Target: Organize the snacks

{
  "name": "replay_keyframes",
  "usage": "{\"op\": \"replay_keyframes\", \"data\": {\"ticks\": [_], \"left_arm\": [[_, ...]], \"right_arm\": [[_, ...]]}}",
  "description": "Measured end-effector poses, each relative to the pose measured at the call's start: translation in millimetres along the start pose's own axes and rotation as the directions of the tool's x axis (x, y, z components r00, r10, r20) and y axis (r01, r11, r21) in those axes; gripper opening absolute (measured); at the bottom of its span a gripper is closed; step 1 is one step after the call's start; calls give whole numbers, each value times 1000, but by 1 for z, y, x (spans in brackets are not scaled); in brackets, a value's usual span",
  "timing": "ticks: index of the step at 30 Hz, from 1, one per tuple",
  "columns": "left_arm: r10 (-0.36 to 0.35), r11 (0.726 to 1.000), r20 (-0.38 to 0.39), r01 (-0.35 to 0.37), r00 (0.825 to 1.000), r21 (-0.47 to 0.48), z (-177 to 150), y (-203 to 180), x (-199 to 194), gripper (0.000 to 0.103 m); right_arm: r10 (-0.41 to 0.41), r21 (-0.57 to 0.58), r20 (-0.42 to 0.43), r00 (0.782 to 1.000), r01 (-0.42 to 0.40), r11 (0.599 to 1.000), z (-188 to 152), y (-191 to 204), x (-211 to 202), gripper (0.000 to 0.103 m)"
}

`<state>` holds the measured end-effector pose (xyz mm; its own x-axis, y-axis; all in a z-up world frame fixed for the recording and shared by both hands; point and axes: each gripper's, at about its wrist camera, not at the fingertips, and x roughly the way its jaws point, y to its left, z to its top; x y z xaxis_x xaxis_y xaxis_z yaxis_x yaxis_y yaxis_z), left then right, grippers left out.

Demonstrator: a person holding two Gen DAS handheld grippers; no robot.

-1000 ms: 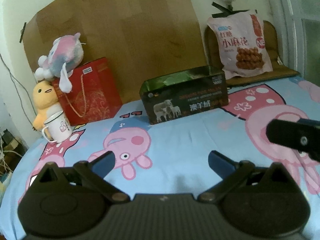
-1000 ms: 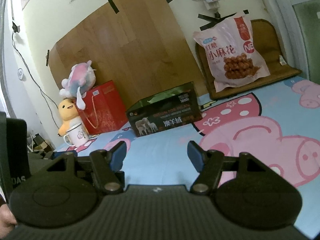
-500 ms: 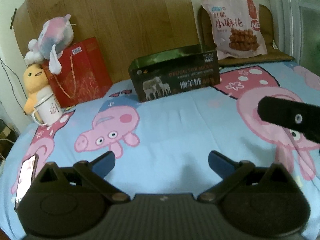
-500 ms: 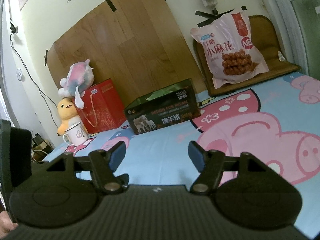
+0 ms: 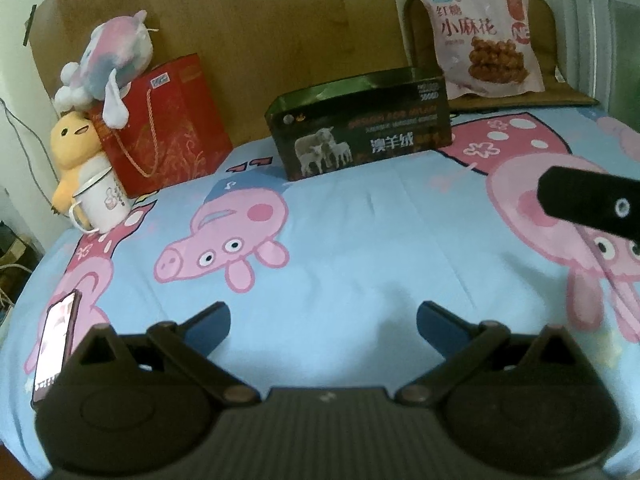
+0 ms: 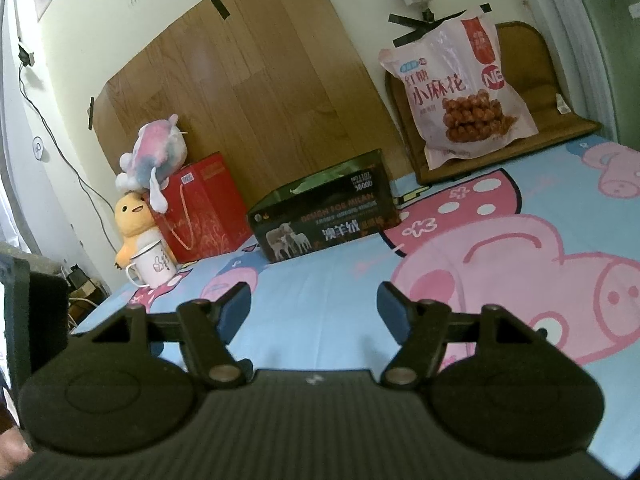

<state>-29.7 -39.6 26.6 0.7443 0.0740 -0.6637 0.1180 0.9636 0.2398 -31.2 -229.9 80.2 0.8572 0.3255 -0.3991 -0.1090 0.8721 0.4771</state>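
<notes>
A pink snack bag [image 5: 478,36] with fried twists printed on it leans upright on a brown cushion [image 5: 560,92] at the far right; it also shows in the right wrist view [image 6: 460,88]. A dark open-top box [image 5: 360,128] with a sheep picture stands at the back middle, also in the right wrist view [image 6: 324,216]. My left gripper [image 5: 323,320] is open and empty above the blue sheet. My right gripper [image 6: 314,304] is open and empty, far short of the box. Part of the right gripper's body [image 5: 592,204] shows at the left wrist view's right edge.
A red gift bag [image 5: 164,124], a pink plush [image 5: 112,56], a yellow plush [image 5: 76,148] and a white mug [image 5: 102,204] stand at the back left. A phone [image 5: 56,344] lies on the sheet at the near left. A wooden board [image 6: 248,92] leans on the wall.
The left wrist view has tilted down and shifted a little, bringing the phone into sight. The right gripper has crept slightly forward. Both grippers stay open.
</notes>
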Motion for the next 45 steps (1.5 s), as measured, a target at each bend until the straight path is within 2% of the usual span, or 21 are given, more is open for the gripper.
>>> {"op": "replay_keyframes", "data": {"ticks": [8, 45], "left_arm": [[28, 1000, -3, -28, 1000, 11, -2, 2, 3, 103], [64, 998, -14, -64, 998, 16, -7, 8, 6, 103]], "right_arm": [[5, 0, -11, 1000, -5, 1000, -1, -1, 2, 72], [15, -7, -28, 999, -15, 1000, -2, -3, 7, 76]]}}
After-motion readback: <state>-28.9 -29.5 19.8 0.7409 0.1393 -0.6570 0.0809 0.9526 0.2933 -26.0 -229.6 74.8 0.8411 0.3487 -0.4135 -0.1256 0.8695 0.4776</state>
